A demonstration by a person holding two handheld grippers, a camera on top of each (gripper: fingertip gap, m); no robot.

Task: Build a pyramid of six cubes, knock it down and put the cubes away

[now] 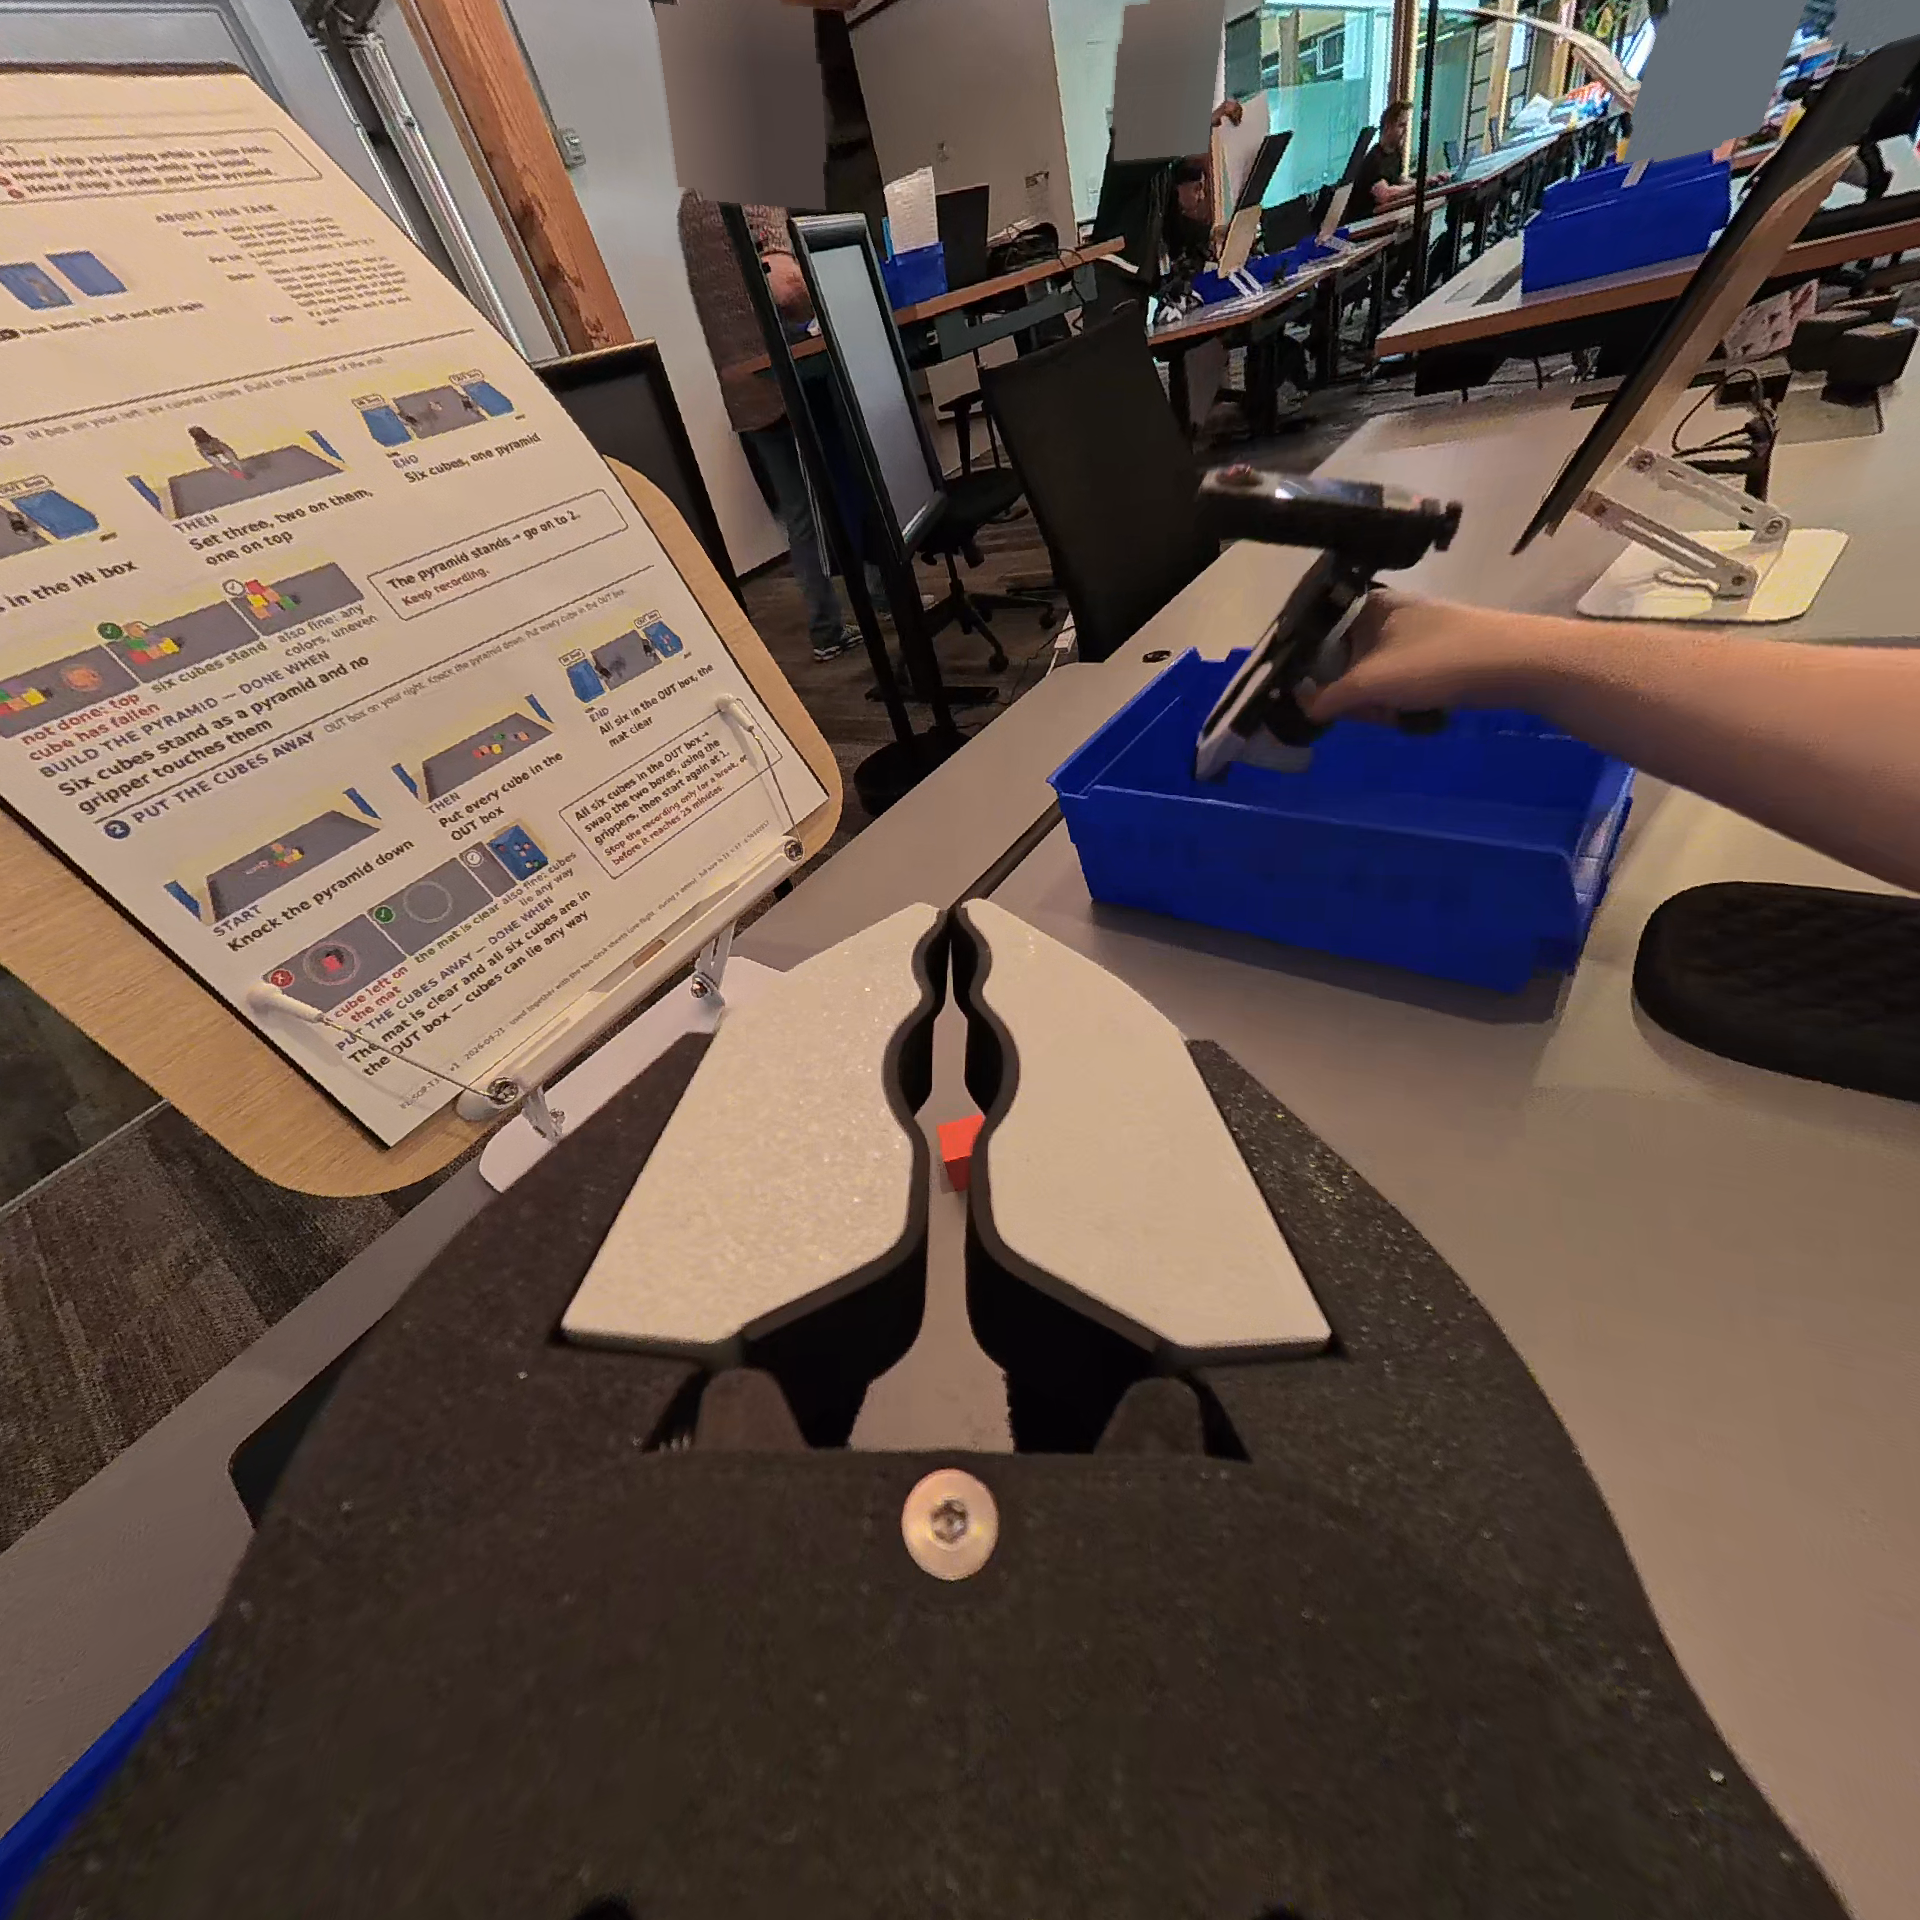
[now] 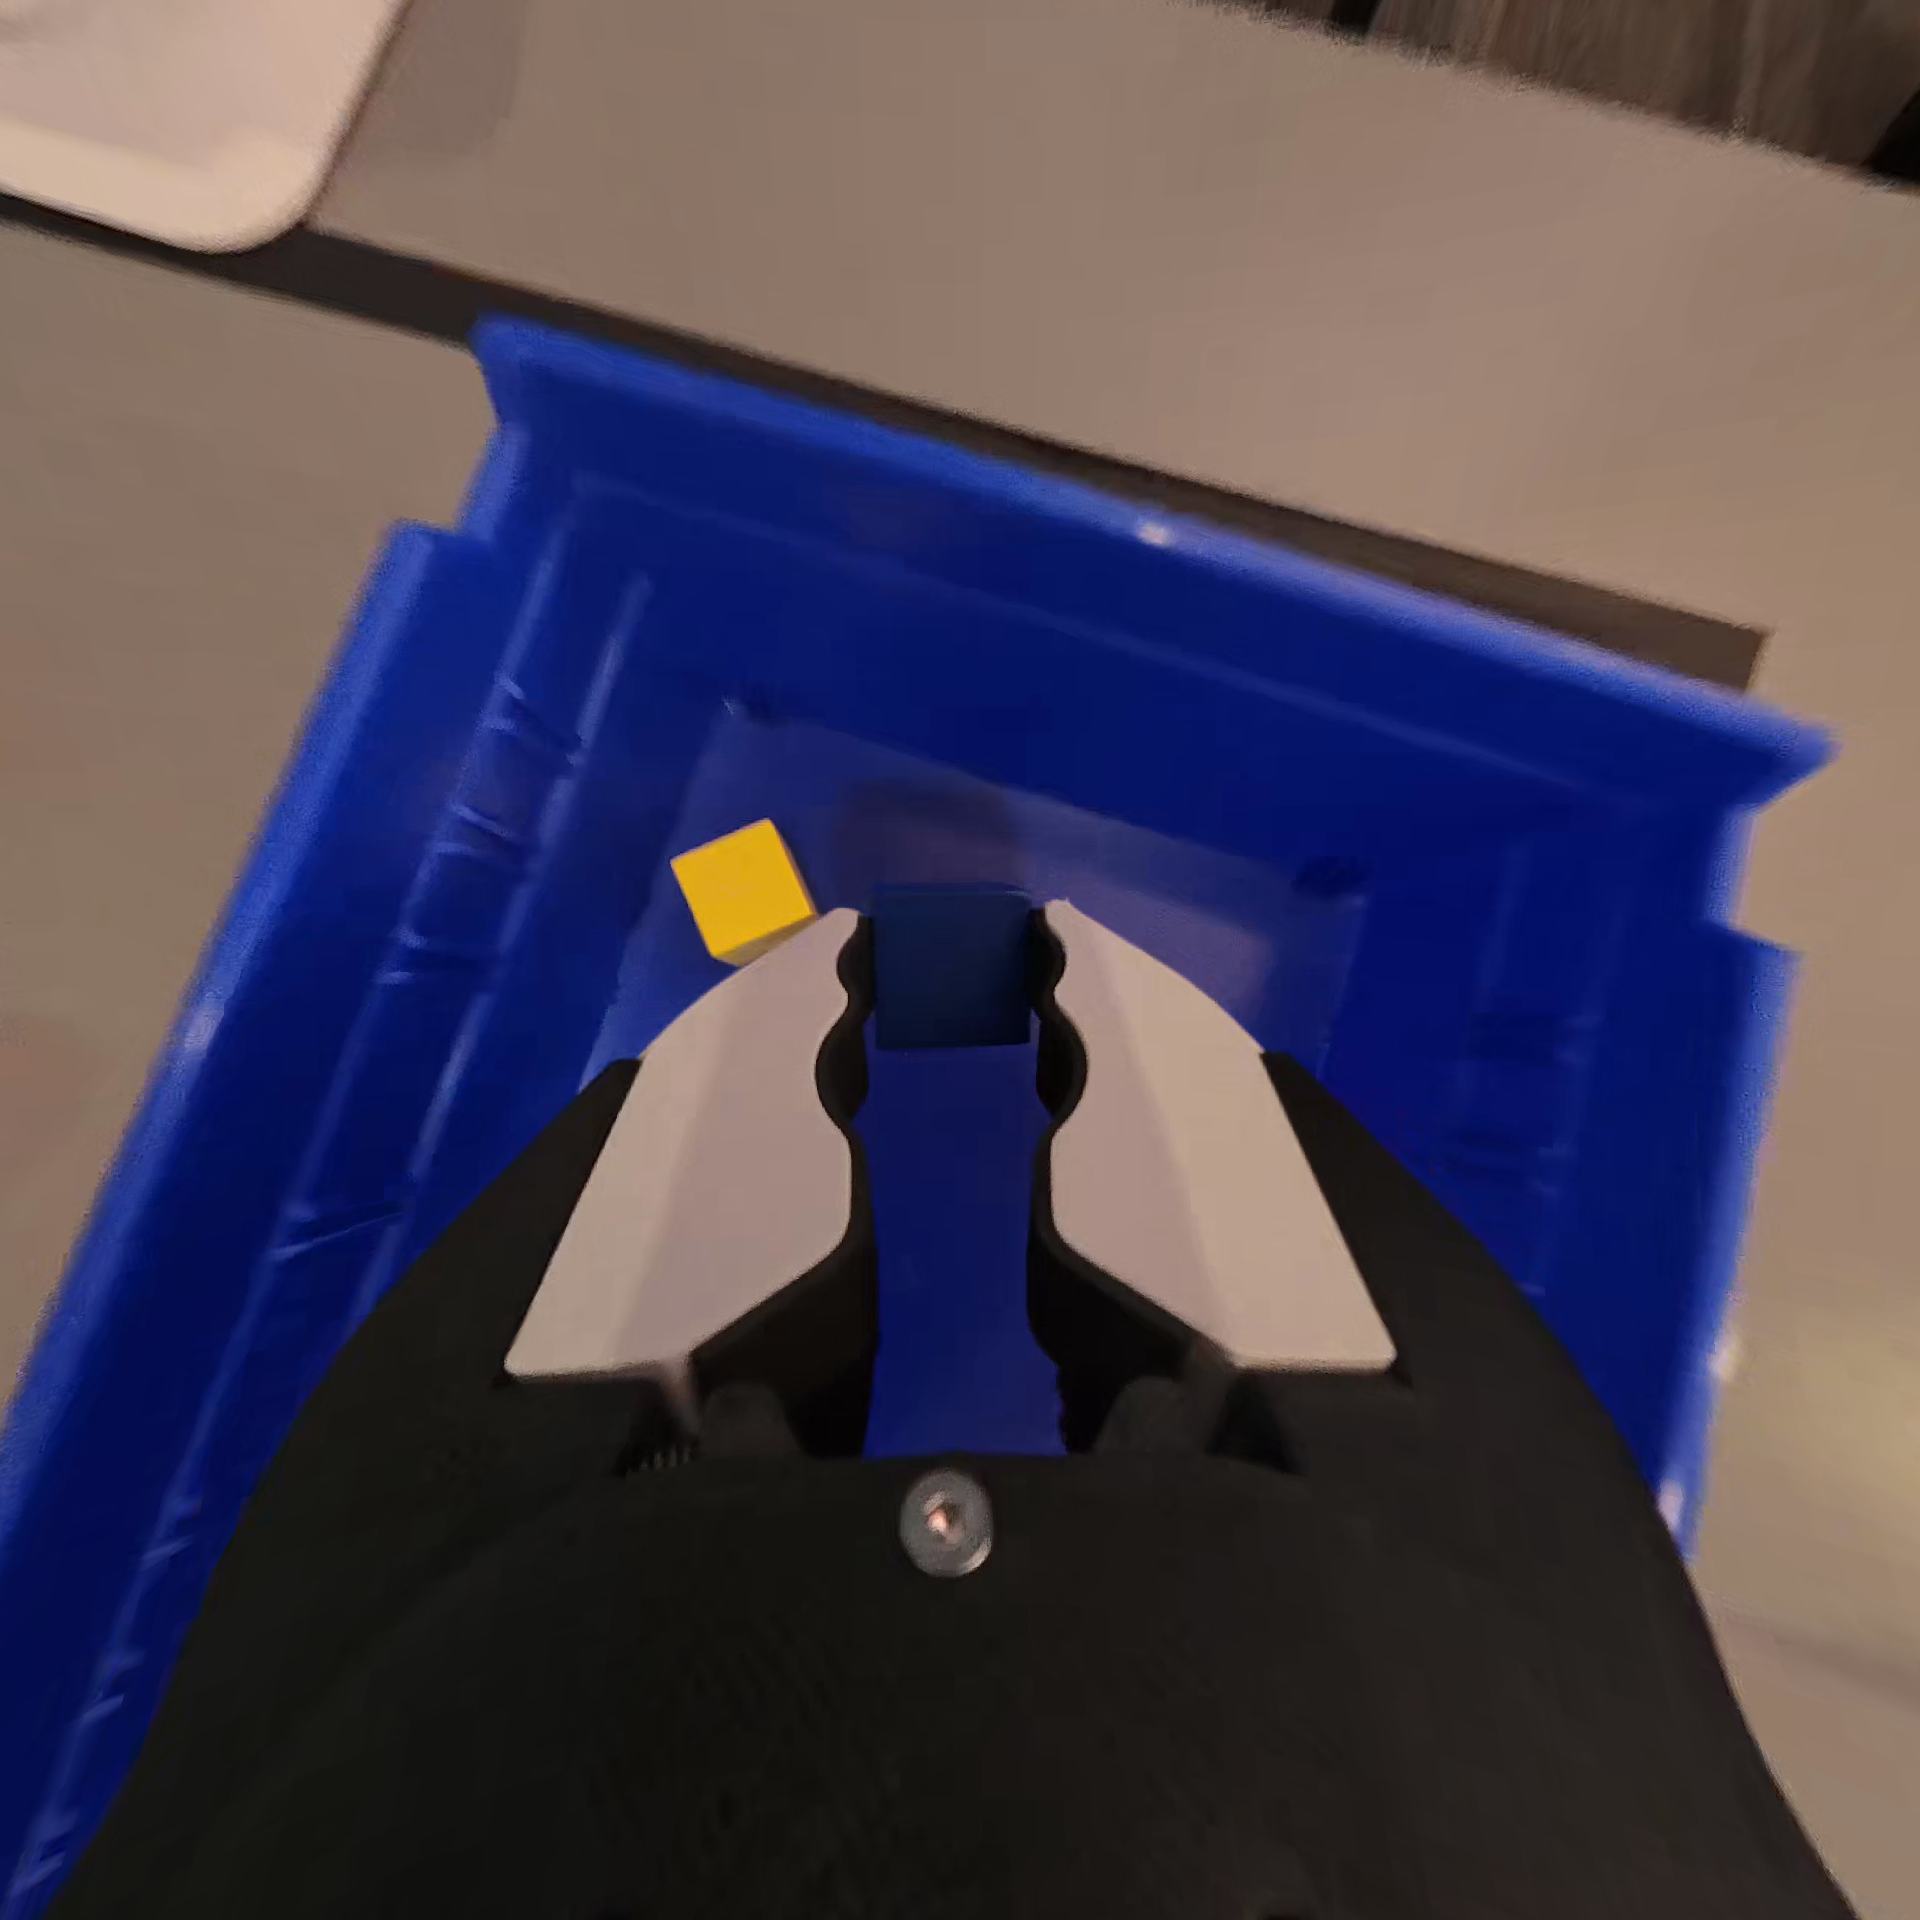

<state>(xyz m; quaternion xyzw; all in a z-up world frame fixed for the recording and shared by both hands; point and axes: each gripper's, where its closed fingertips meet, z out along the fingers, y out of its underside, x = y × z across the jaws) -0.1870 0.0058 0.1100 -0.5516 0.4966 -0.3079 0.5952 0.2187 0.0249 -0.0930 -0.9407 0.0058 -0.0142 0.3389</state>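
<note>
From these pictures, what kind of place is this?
Probably an open-plan office or lab used for recording tasks: rows of long desks with monitors, office chairs, an instruction sheet on a stand, and a blue bin on the grey table.

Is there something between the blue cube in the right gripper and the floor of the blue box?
Nothing visible. The right gripper holds the blue cube inside the blue box, over bare floor. The yellow cube lies off to one side, beside one fingertip.

grey table (image 1: 1351, 1195): blue bin (image 1: 1340, 883), black mat (image 1: 1787, 977), red cube (image 1: 958, 1148), instruction-board stand (image 1: 613, 1049).
</note>
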